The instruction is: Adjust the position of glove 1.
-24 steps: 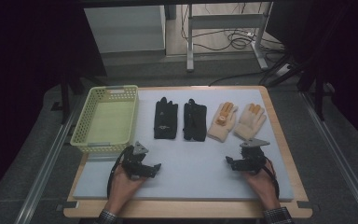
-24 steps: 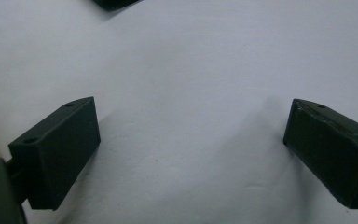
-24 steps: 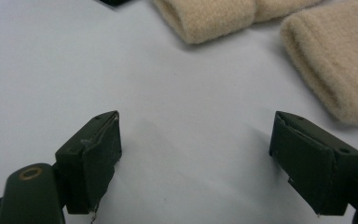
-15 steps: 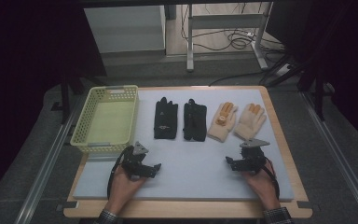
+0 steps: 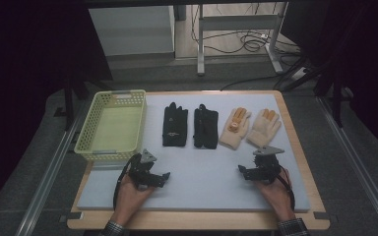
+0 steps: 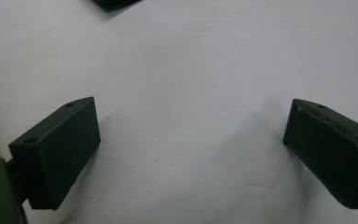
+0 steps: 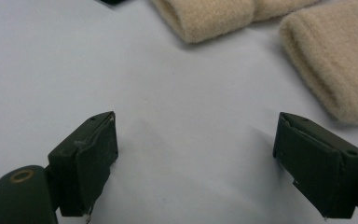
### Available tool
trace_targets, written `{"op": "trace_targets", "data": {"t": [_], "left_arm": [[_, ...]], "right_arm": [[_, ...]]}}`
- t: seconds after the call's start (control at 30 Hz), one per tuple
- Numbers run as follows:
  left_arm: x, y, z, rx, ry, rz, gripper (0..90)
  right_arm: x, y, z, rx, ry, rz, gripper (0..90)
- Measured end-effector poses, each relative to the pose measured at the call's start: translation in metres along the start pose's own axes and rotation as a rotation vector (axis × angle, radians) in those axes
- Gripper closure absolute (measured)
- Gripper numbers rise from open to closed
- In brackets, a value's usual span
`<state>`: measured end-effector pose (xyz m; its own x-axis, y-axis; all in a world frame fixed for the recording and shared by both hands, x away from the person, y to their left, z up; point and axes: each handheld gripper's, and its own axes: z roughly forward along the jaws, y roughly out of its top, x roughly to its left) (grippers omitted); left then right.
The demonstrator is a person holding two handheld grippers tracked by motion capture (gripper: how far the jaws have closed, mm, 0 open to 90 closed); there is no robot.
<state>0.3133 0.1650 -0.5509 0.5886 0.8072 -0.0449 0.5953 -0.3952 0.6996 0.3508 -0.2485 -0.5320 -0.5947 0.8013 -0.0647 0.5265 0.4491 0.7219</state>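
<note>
Both tongs rest on the desk's pale mat [image 5: 202,172], jaws wide and holding nothing. From the right tongs [image 5: 259,171], the cream gloves [image 5: 265,127] lie near, at about 12 o'clock; from the left tongs [image 5: 149,175], the black gloves [image 5: 175,126] sit at 1 o'clock and the yellow basket [image 5: 91,133] at 11. The gloves probably go in the basket: approach a cuff low, pinch one layer squarely, then lift.
</note>
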Motion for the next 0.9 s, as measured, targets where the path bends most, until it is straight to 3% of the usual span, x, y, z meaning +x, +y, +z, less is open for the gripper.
{"op": "trace_targets", "data": {"t": [0.53,0.9], "left_arm": [[0.0,0.0,0.0,0.0,0.0,0.0,3.8],[0.0,0.0,0.0,-0.001,0.0,-0.001,3.8]], "right_arm": [[0.0,0.004,0.0,0.01,0.007,0.024,14.4],[0.01,0.031,0.004,-0.009,0.055,0.028,18.9]]}}
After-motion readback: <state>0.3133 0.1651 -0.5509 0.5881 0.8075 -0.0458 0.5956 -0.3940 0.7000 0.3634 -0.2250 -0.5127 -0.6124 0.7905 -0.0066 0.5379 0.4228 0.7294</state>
